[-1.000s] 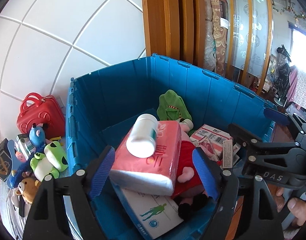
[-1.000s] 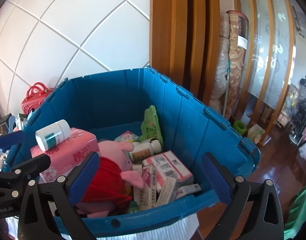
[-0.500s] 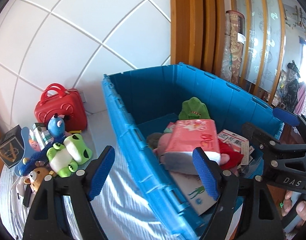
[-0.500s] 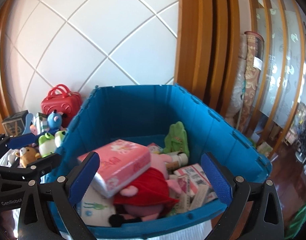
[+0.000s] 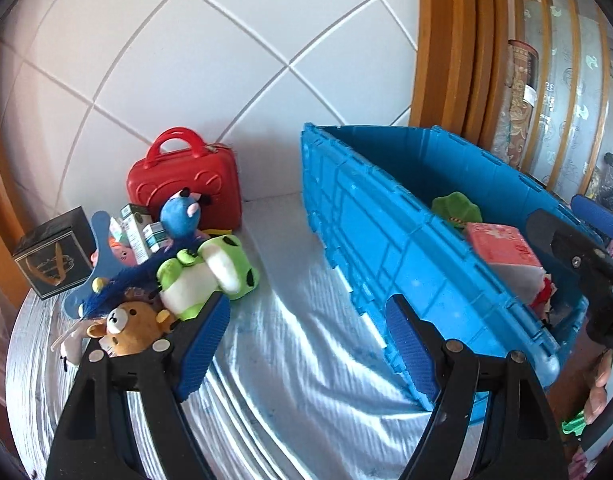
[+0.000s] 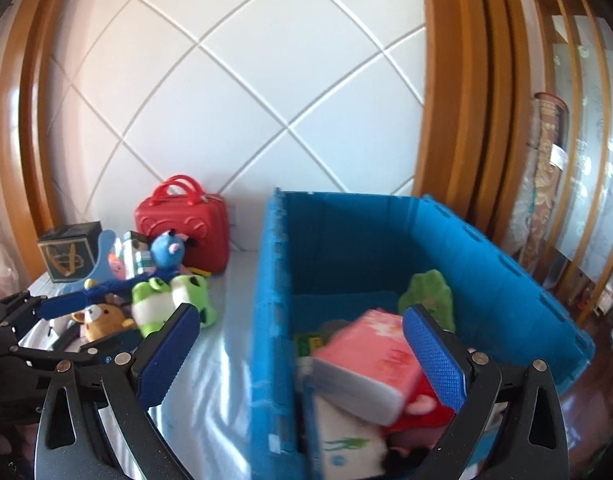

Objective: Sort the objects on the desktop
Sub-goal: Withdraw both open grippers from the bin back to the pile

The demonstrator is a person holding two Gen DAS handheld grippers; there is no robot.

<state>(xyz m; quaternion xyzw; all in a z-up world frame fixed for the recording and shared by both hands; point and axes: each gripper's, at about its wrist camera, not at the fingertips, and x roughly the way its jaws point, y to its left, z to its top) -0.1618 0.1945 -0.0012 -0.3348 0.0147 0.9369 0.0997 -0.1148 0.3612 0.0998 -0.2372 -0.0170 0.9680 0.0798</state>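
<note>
A blue bin [image 5: 386, 240] [image 6: 274, 280] stands on the cloth-covered table [image 5: 298, 312]. It holds a pink tissue pack [image 5: 502, 246] [image 6: 370, 352], a green plush [image 6: 426, 296], a red-clad plush and boxes. Left of the bin lies a toy pile: green frog plush [image 5: 210, 268] [image 6: 166, 300], brown bear [image 5: 126, 324], blue plush [image 5: 182, 216] and small boxes. My left gripper [image 5: 306, 344] is open and empty above the cloth between pile and bin. Open and empty too, my right gripper [image 6: 302, 360] hangs over the bin's near left corner.
A red case [image 5: 186, 188] [image 6: 186, 224] and a dark box [image 5: 54, 256] stand against the tiled wall behind the pile. Wooden door frames rise at the right. A person's fingers [image 5: 602, 376] show at the right edge, past the bin.
Both grippers have swung left, away from the bin's inside towards the toy pile. The white bottle that lay on the pink pack is no longer on it.
</note>
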